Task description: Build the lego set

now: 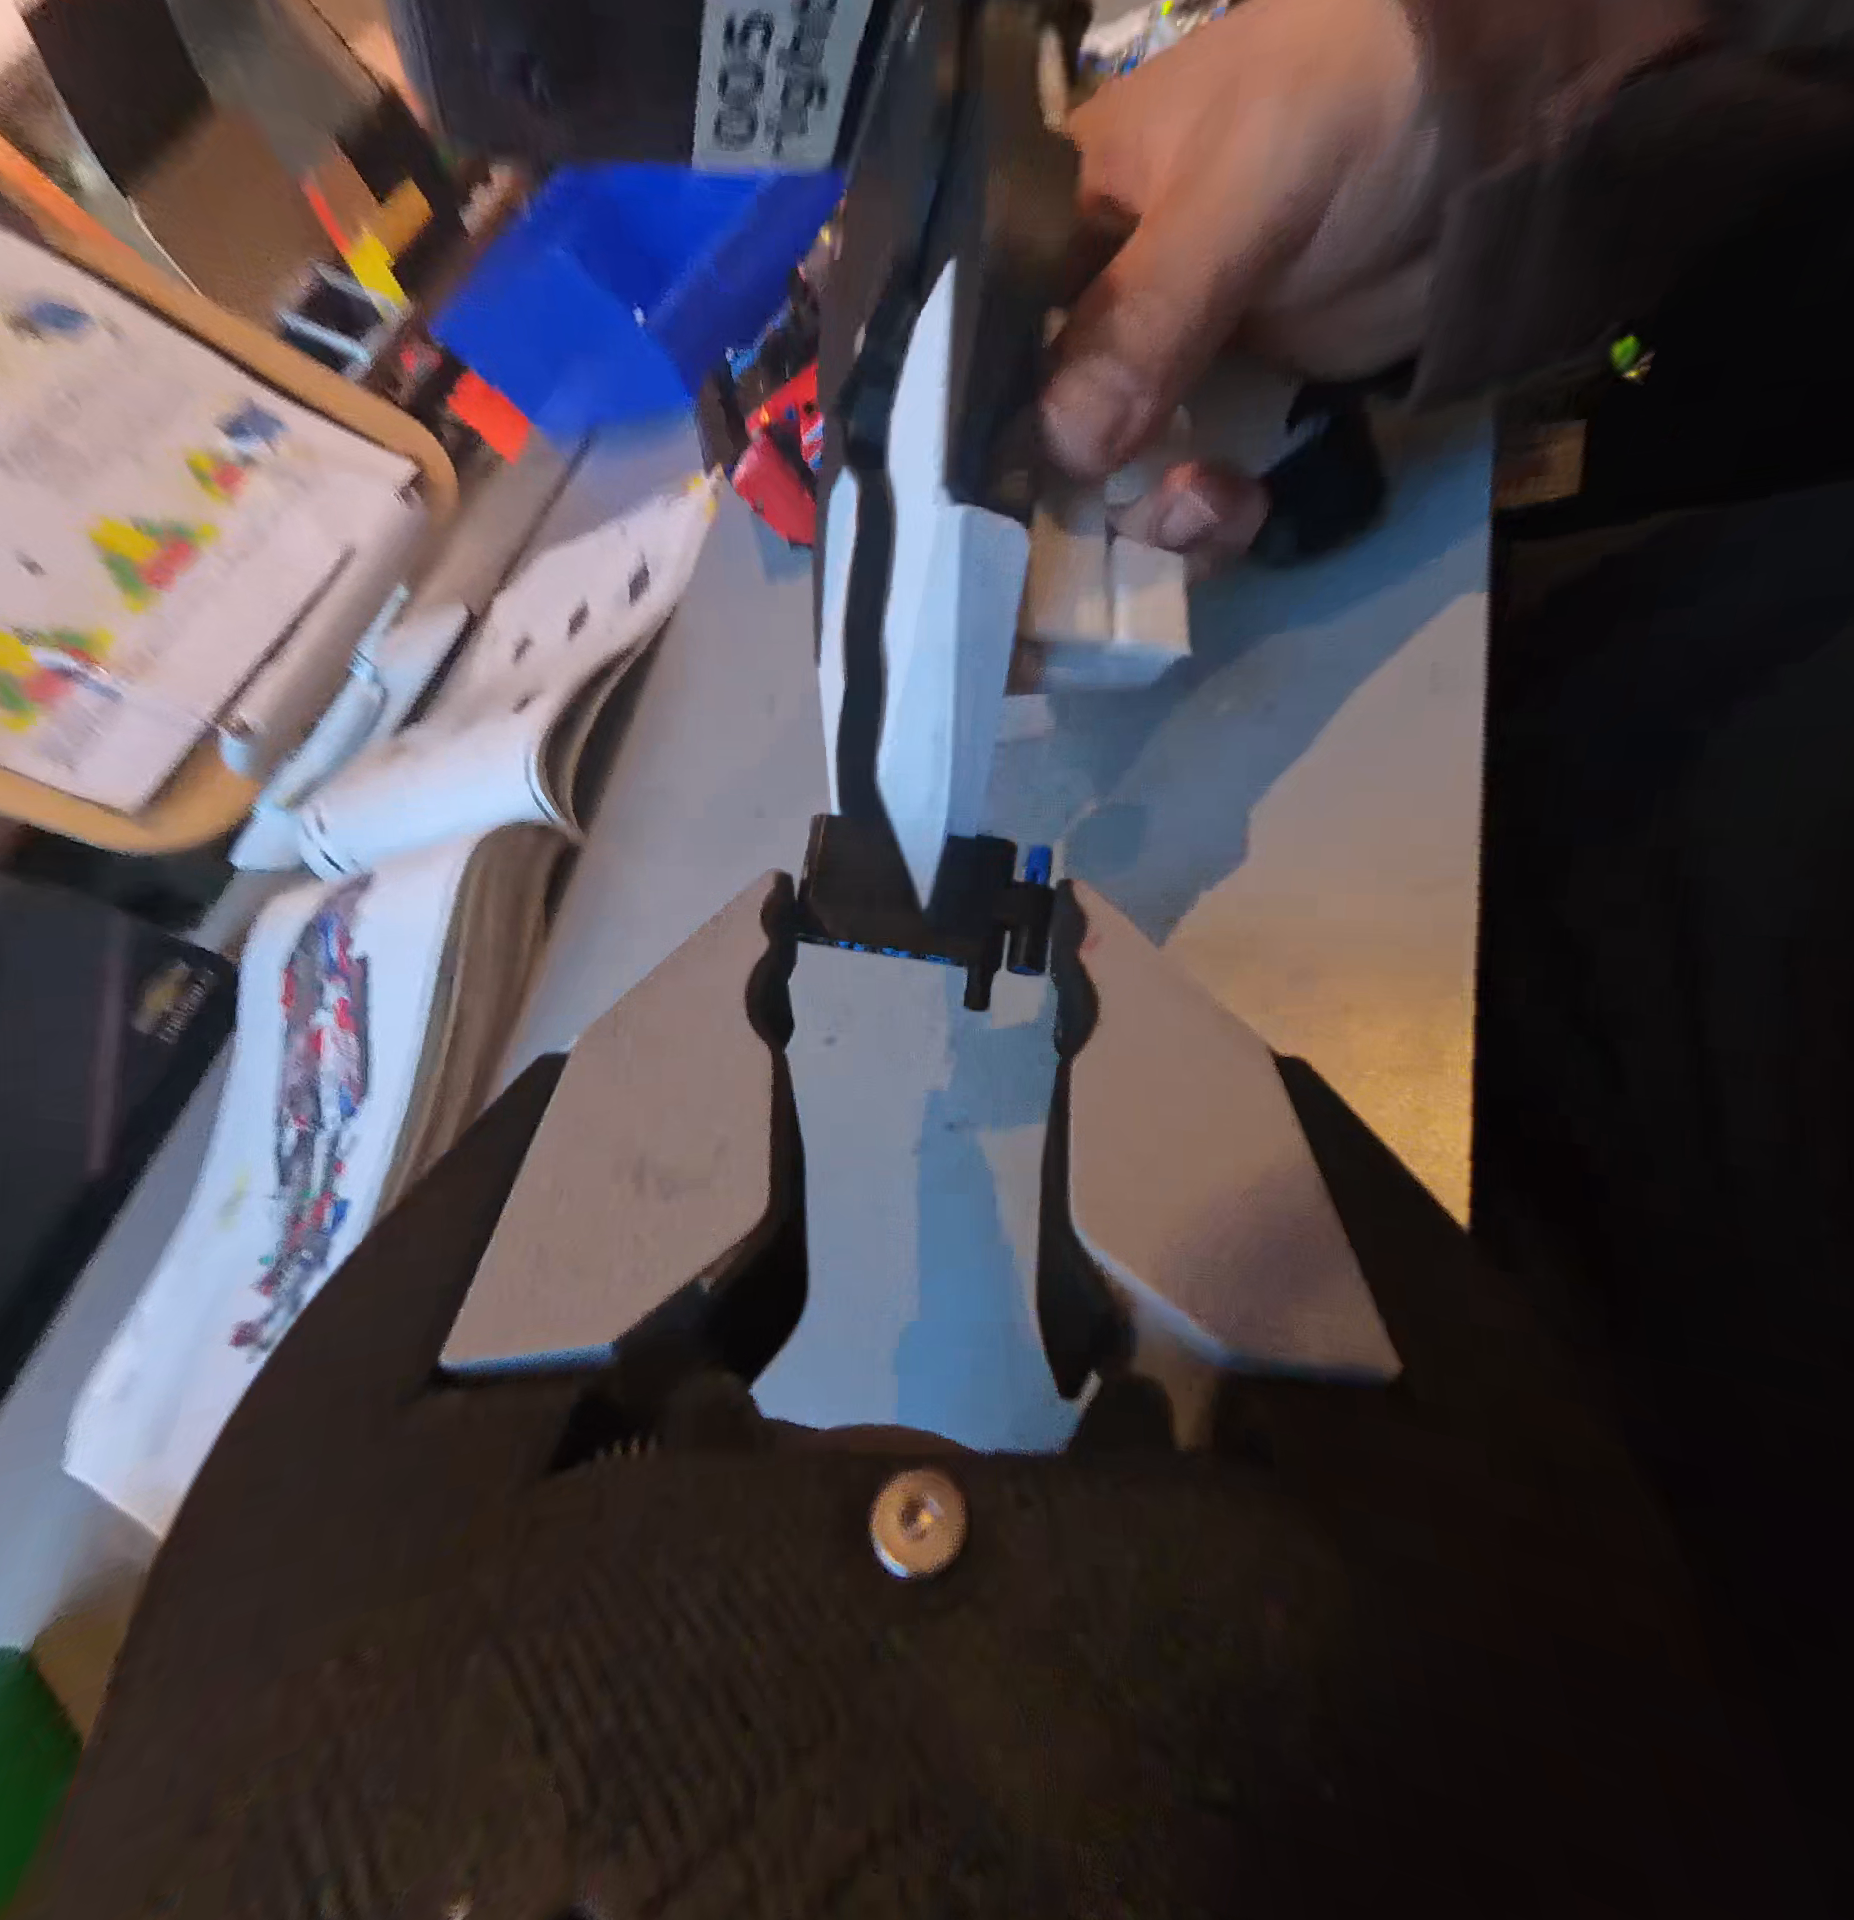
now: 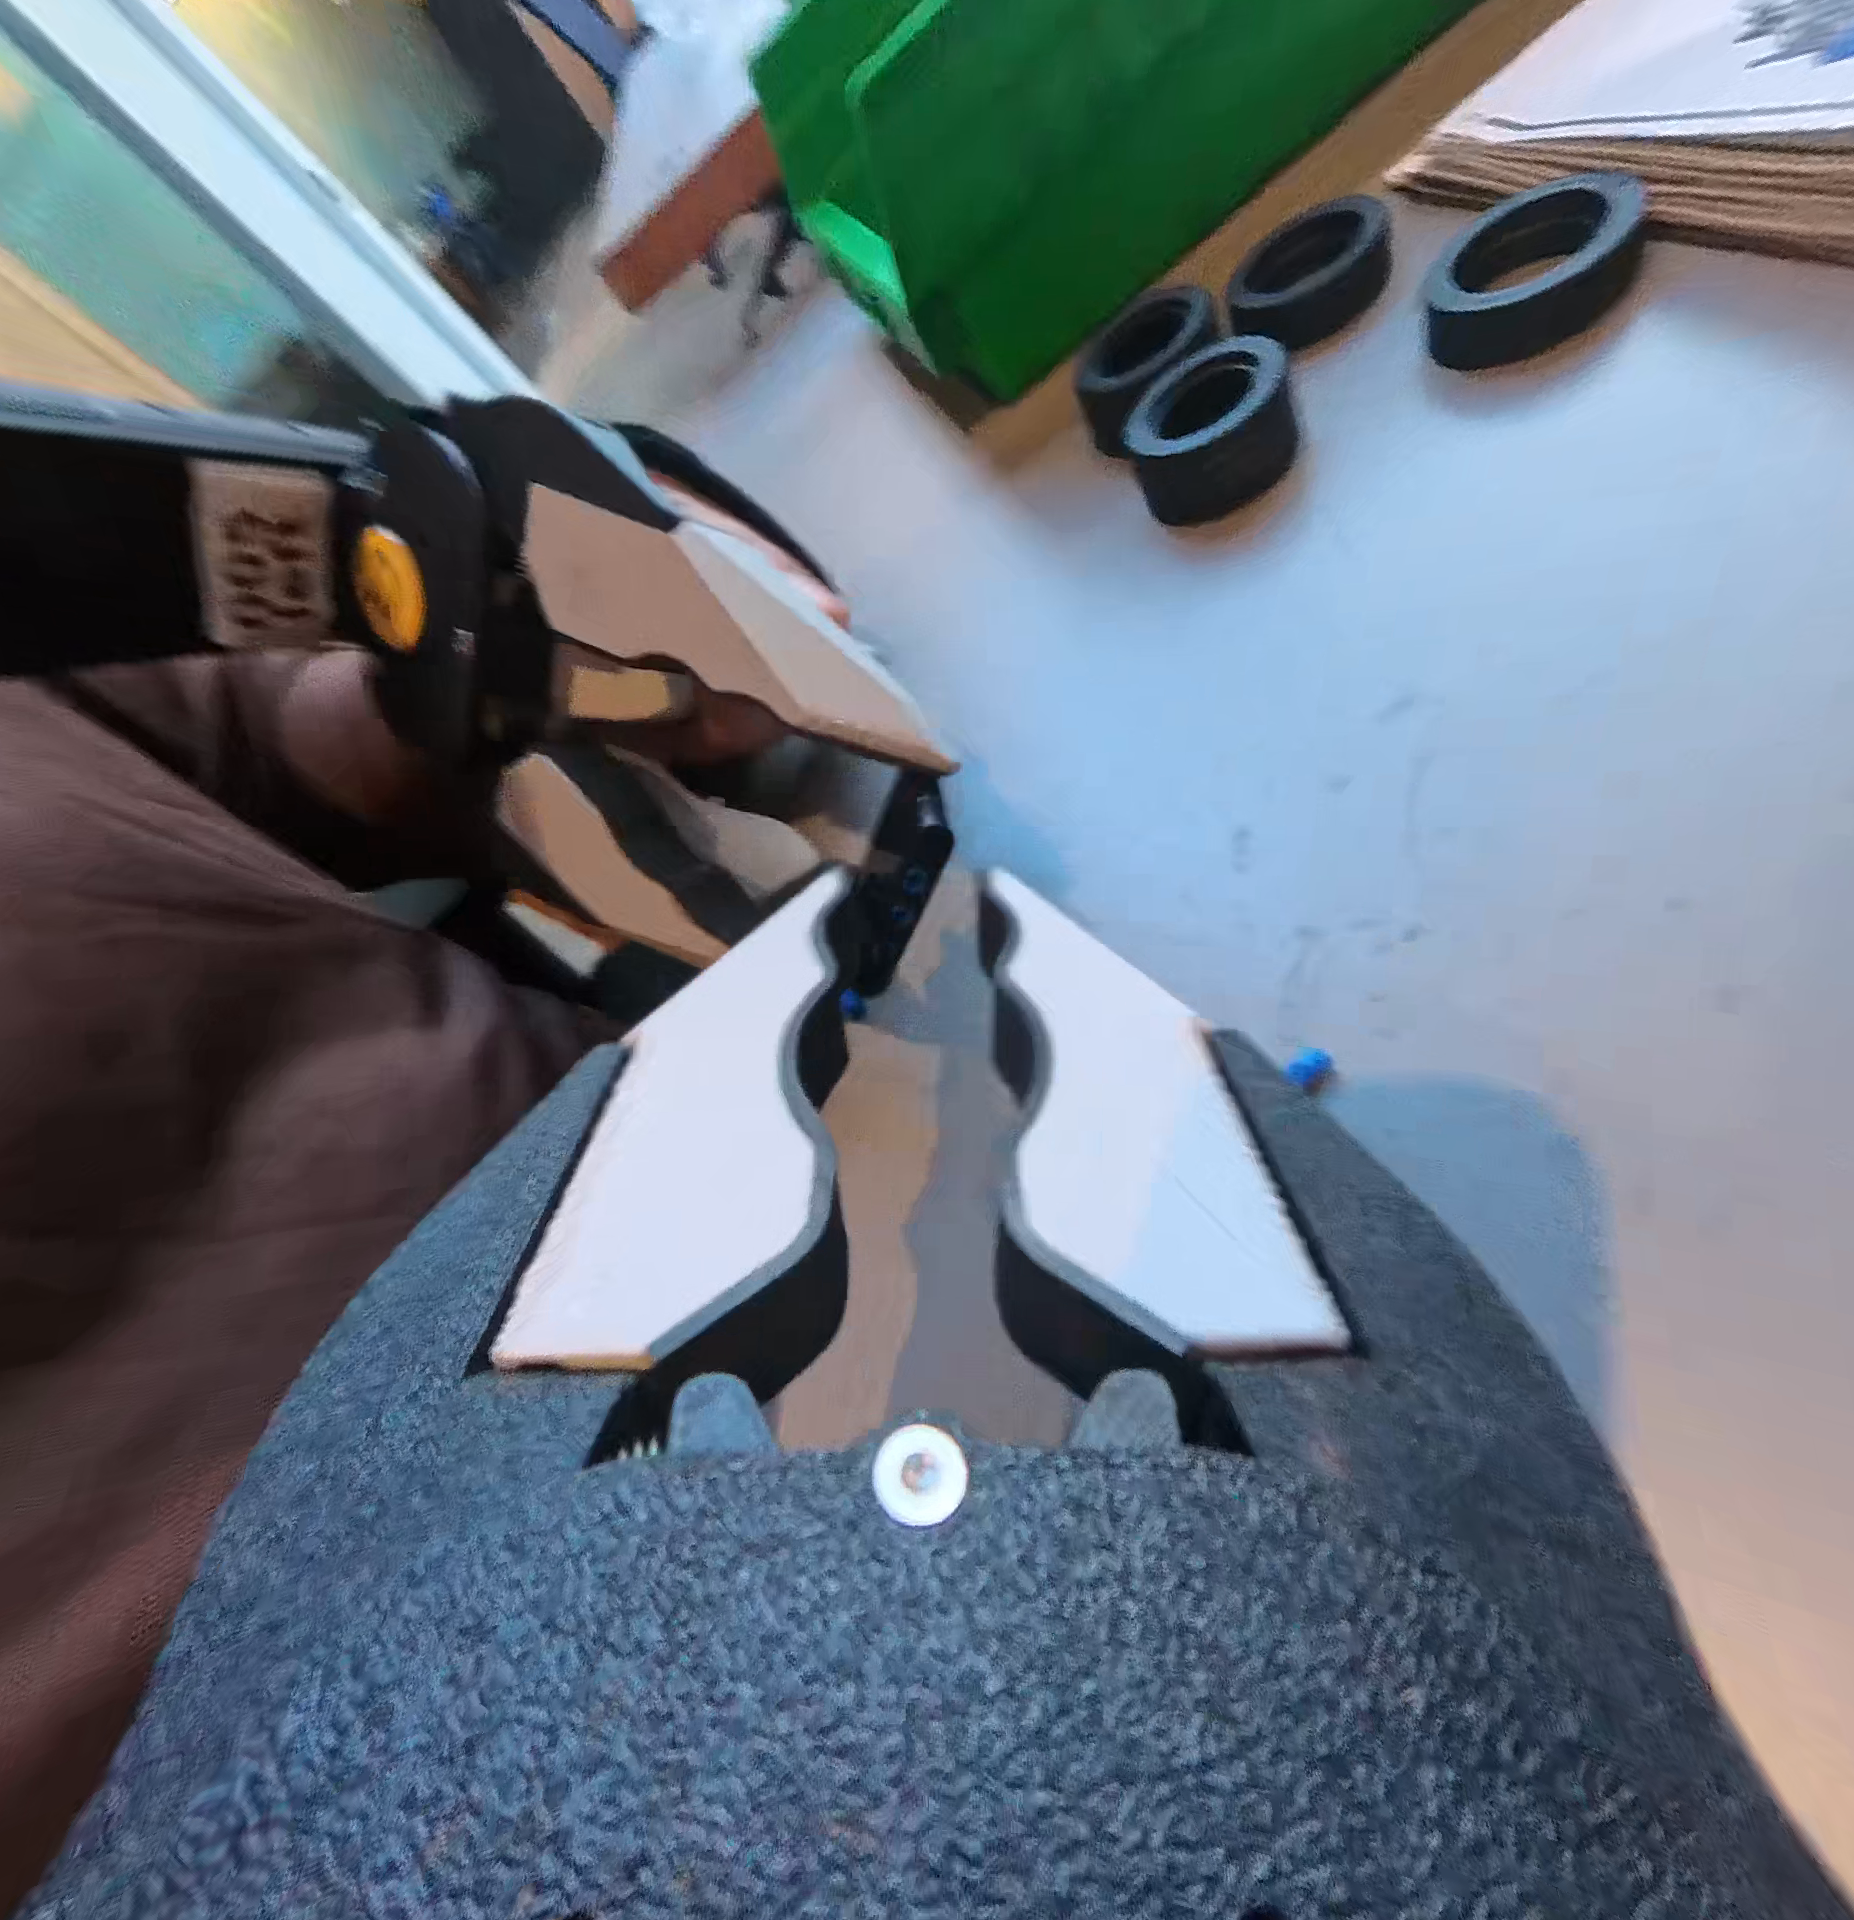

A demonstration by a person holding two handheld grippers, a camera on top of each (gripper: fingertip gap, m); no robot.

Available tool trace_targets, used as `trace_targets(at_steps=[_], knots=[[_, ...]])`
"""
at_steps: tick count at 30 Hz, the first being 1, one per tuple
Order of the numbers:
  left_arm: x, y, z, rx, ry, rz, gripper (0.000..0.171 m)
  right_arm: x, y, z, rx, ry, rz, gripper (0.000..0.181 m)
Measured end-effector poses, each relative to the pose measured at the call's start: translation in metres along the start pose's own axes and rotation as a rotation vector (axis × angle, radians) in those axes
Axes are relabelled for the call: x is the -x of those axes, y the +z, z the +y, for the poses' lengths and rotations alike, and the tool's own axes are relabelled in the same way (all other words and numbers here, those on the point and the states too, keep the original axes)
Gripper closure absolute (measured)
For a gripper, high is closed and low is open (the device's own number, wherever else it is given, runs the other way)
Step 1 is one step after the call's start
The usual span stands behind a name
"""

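My left gripper point(image 1: 923, 920) is shut on a small black lego piece point(image 1: 871, 894) with blue pins, held above the grey table point(image 1: 1266, 831). My right gripper point(image 1: 902, 868), held by a hand point(image 1: 1245, 208), comes down from above with its tips at that piece. In the right wrist view, the right gripper point(image 2: 915, 888) is slightly open. The black piece point(image 2: 892, 894) sits between its fingers against the left one, with a gap to the right one. The left gripper point(image 2: 892, 821) reaches in from the left and clamps the piece.
An open instruction booklet point(image 1: 310, 1091), a tray with a printed sheet point(image 1: 175, 520), a blue bin point(image 1: 632, 301) and a red lego model point(image 1: 783, 457) lie to the left. Several black tyres point(image 2: 1214, 426), a green bag point(image 2: 1058, 156) and a loose blue pin point(image 2: 1307, 1068) are on the table. Both grippers' tips are close together, under 4 cm apart.
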State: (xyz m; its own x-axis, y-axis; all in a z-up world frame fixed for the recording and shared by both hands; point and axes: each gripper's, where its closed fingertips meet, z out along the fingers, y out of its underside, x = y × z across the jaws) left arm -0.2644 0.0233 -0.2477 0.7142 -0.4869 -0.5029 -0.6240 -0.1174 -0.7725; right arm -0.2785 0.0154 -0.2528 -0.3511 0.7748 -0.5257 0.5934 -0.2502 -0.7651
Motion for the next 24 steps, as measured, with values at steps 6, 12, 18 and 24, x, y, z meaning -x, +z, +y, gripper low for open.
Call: trace_targets(at_steps=[6,12,18,24], knots=[[-0.001,-0.006,0.006,0.02,-0.026,0.016,0.124,0.008,-0.002,0.004,0.049,0.0,-0.044,0.174],[-0.001,-0.022,-0.004,-0.027,-0.331,0.244,0.136,0.031,-0.004,0.003,0.107,-0.275,-0.032,0.174],[-0.014,-0.021,-0.002,0.031,-0.217,0.291,0.166,0.02,0.005,0.013,0.256,-0.648,0.218,0.174],[-0.015,-0.029,0.003,-0.02,-0.204,0.238,0.167,0.01,0.003,0.022,0.262,-0.635,0.226,0.168]])
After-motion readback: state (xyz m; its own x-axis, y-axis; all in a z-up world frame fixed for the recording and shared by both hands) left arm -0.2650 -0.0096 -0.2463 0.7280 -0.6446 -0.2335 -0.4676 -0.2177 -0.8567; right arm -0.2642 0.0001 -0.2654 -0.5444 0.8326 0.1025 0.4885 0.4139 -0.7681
